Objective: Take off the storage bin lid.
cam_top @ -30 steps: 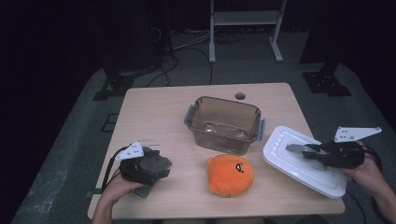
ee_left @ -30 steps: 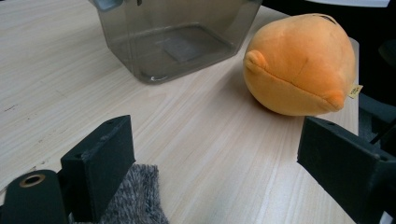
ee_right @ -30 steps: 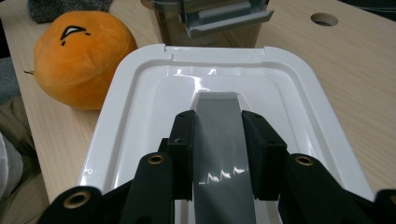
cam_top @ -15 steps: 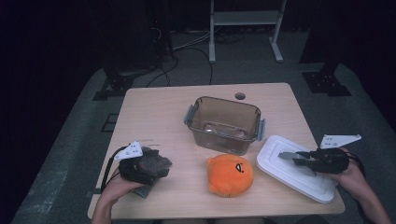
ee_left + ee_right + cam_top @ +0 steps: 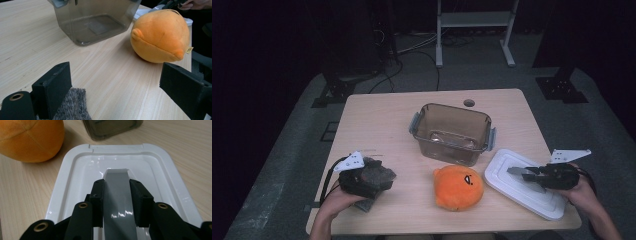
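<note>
We have brought the white lid (image 5: 524,190) down since a second ago: it hung tilted above the table's right edge and now lies flat on the table (image 5: 382,120), just right of the orange plush toy (image 5: 458,187) and in front of the clear container (image 5: 453,132). We judge the lid is being set aside so the toy can go into the open box. Our right gripper (image 5: 116,187) stays clamped on the lid's grey handle (image 5: 117,195), jaws narrow, pads pressing both its sides. Our left gripper (image 5: 115,82) rests by a grey furry cloth (image 5: 72,107), jaws wide, gripping nothing
</note>
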A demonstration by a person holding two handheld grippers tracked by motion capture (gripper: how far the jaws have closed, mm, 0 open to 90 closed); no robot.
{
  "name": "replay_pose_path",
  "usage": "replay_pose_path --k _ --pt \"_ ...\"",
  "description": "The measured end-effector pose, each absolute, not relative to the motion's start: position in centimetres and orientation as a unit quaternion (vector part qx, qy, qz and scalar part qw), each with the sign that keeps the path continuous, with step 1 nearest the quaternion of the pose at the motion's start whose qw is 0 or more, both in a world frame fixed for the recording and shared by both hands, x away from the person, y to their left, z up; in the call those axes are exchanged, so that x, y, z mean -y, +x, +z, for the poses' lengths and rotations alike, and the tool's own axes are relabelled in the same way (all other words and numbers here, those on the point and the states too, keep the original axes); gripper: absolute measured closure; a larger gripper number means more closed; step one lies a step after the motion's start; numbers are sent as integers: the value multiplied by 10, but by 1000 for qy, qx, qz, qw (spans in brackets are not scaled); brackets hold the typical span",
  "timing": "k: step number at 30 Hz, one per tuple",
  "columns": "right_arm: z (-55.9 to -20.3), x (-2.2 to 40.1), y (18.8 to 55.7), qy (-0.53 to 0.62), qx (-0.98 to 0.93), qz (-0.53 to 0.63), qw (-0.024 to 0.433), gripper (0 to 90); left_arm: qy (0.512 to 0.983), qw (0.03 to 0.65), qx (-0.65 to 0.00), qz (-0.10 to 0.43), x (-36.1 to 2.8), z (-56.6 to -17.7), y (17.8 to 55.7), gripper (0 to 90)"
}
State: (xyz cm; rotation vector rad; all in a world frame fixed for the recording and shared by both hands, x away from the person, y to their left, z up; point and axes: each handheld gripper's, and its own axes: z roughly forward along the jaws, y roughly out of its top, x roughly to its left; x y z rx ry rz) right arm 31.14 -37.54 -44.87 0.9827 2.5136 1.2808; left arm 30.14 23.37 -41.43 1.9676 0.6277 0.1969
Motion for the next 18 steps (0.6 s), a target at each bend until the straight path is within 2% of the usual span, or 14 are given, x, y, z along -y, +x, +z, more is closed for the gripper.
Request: replay_pose_path --k 12,18 --pt "-455 375 310 338 -836 428 67 628 816 511 -259 82 -235 -413 301 95" --pt "-443 375 309 337 -832 436 71 480 816 510 -259 83 -235 -413 301 95"
